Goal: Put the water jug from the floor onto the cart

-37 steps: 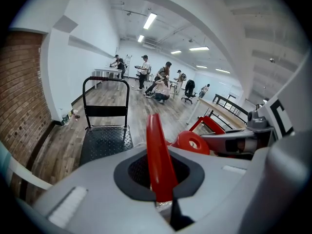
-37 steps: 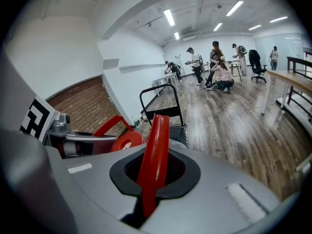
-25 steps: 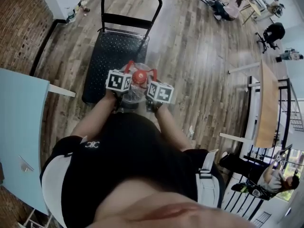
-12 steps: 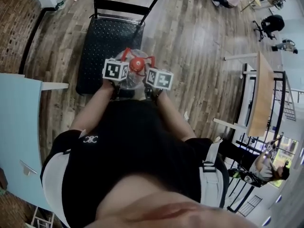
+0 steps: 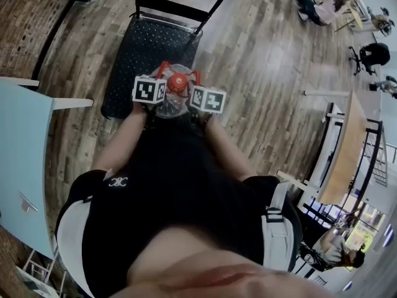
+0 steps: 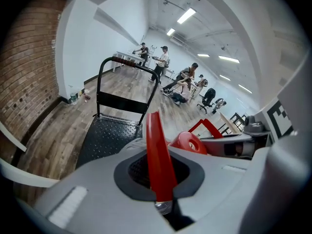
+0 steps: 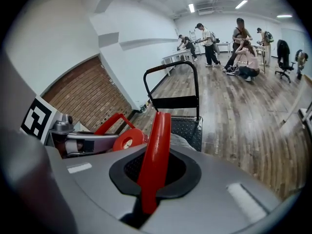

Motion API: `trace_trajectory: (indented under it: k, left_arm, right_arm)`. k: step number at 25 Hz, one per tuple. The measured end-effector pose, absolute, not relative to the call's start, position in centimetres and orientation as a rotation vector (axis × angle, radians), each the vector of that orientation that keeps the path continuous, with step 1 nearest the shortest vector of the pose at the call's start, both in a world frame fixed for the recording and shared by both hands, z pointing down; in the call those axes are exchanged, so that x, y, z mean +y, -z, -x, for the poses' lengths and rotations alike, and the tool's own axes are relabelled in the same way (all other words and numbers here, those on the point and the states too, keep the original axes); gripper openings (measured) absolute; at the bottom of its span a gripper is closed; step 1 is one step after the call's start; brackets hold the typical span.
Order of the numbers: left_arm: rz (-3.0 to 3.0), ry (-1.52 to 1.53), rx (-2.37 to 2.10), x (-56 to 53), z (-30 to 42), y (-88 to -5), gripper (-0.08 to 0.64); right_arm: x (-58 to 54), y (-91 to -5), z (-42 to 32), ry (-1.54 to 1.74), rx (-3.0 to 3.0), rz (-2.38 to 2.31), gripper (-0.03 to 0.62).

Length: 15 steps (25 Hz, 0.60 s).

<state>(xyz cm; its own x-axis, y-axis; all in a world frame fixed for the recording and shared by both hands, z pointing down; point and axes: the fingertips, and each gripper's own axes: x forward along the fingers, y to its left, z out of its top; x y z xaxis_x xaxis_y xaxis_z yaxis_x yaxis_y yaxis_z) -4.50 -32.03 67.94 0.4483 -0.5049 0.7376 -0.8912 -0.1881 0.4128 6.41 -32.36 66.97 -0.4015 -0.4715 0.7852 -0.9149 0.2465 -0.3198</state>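
The water jug [image 5: 174, 102] is clear, with a red cap [image 5: 178, 82] and red handle straps. It hangs over the near right corner of the black cart [image 5: 146, 54]. My left gripper [image 5: 162, 82] is shut on one red handle strap [image 6: 158, 160]. My right gripper [image 5: 195, 85] is shut on the other red strap [image 7: 155, 155]. The cap [image 6: 190, 141] lies between the two grippers. The cart's diamond-plate deck [image 6: 109, 133] is just ahead, and its push handle [image 5: 180, 8] stands at the far end. My arms and body hide the jug's lower part.
A light-blue table [image 5: 25, 166] stands to my left beside a brick wall [image 5: 31, 17]. A wooden table [image 5: 347, 148] and black chairs are at the right. Several people [image 7: 239, 43] are at the far end of the room. Wood floor surrounds the cart.
Both grippers keep their hold on the jug's handle straps. The jug has moved a little forward, over the cart's near edge.
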Motion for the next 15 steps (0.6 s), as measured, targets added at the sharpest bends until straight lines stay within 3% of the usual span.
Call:
trace_trajectory:
  k: [15]
  left_arm:
    - [-1.681,-0.675,-1.304,-40.0,3.4,-73.9,0.006]
  right_arm:
    - [-42.0,-73.2,-8.3,-1.099,-2.016,-1.015,0.034]
